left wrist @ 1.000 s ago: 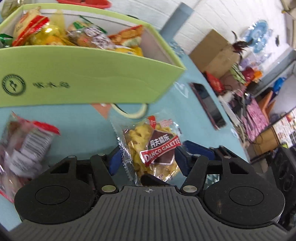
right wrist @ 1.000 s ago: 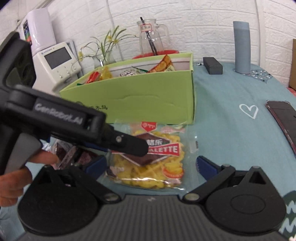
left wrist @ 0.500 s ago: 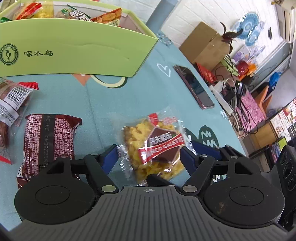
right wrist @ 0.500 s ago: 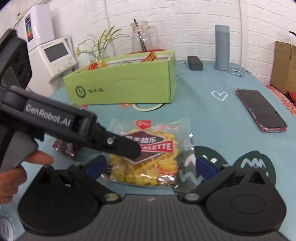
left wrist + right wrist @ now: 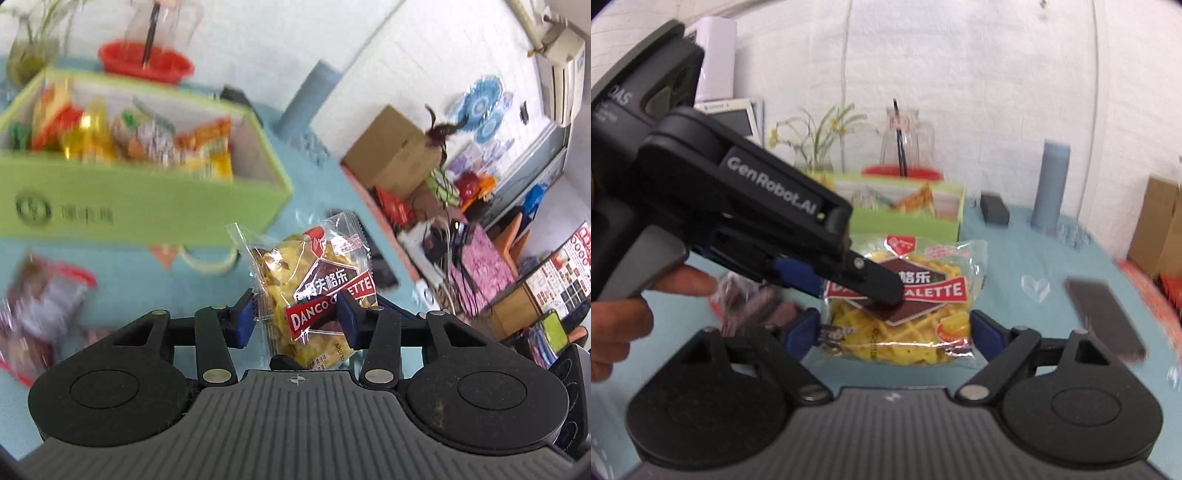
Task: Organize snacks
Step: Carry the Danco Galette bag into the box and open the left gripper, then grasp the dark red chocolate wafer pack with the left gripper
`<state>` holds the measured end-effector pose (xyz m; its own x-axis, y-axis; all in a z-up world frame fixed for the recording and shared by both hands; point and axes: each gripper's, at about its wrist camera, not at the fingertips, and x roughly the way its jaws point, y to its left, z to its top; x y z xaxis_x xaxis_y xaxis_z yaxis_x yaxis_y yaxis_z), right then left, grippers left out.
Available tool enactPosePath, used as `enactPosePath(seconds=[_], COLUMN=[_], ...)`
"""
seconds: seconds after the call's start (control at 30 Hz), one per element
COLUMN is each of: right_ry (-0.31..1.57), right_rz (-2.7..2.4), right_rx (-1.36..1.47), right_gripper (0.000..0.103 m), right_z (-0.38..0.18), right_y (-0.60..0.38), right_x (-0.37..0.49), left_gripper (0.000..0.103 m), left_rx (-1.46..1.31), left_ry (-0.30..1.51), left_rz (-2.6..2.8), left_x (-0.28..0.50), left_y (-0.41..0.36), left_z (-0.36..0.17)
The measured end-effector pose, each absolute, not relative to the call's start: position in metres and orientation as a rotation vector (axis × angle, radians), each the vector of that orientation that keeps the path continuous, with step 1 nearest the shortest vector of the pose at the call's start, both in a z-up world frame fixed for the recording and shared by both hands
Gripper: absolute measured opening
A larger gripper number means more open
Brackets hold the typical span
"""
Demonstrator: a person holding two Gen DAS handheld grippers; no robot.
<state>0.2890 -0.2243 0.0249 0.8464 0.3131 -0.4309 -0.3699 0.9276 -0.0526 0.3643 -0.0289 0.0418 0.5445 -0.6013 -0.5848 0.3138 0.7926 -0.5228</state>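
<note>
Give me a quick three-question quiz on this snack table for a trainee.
1. True or false: the clear packet of yellow waffle biscuits lies inside the light green cardboard box.
2. In the right wrist view, what lies on the blue tablecloth to the right of the packet? A) a dark flat phone B) a metal spoon C) a white plate
3. What grips the packet?

Key:
1. False. It is outside the box, in front of it.
2. A
3. The left tongs. Their jaws have just been closing, and the pads now pinch the packet.
</note>
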Motion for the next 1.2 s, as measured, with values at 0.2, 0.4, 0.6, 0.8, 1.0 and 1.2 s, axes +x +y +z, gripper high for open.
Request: enactPosePath(seconds=[0.2, 0.4, 0.6, 0.8, 1.0, 1.2], right_ry=[0.372, 0.402, 0.476, 0.403, 0.290, 0.249], right_rz=[0.426, 0.483, 0.498, 0.468, 0.477, 0.525], right_rx=[-0.128, -0.076, -0.027, -0.038, -0.064, -0.082], right_gripper=[0.088, 0.088, 0.094, 0.094, 0.094, 0.094], right_z=[0.056, 0.042, 0.018, 0.041, 0.076, 0.091], right_y=[-0.202, -0.182, -0.185, -0.197, -0.203, -0.208], right_x=[0.367, 0.445, 0.483, 0.461, 0.424, 0.370], left_gripper=[0.027, 0.027, 0.035, 0.048, 0.061, 0.064], left_rx=[-0.343, -0.314, -0.366, -0.319, -0.313, -0.395], left_ry=[0.735, 0.742, 0.756, 0.638, 0.538, 0.590], left_rz=[-0.485, -0.394, -0.397, -0.337, -0.315, -0.313], left_x=[0.431, 0.498, 0.534, 0.504, 0.424, 0.353], left_y=[-0.015, -0.004, 0.006, 0.020, 0.042, 0.078], left_z=[0.085, 0.071, 0.037, 0.068, 0.089, 0.074])
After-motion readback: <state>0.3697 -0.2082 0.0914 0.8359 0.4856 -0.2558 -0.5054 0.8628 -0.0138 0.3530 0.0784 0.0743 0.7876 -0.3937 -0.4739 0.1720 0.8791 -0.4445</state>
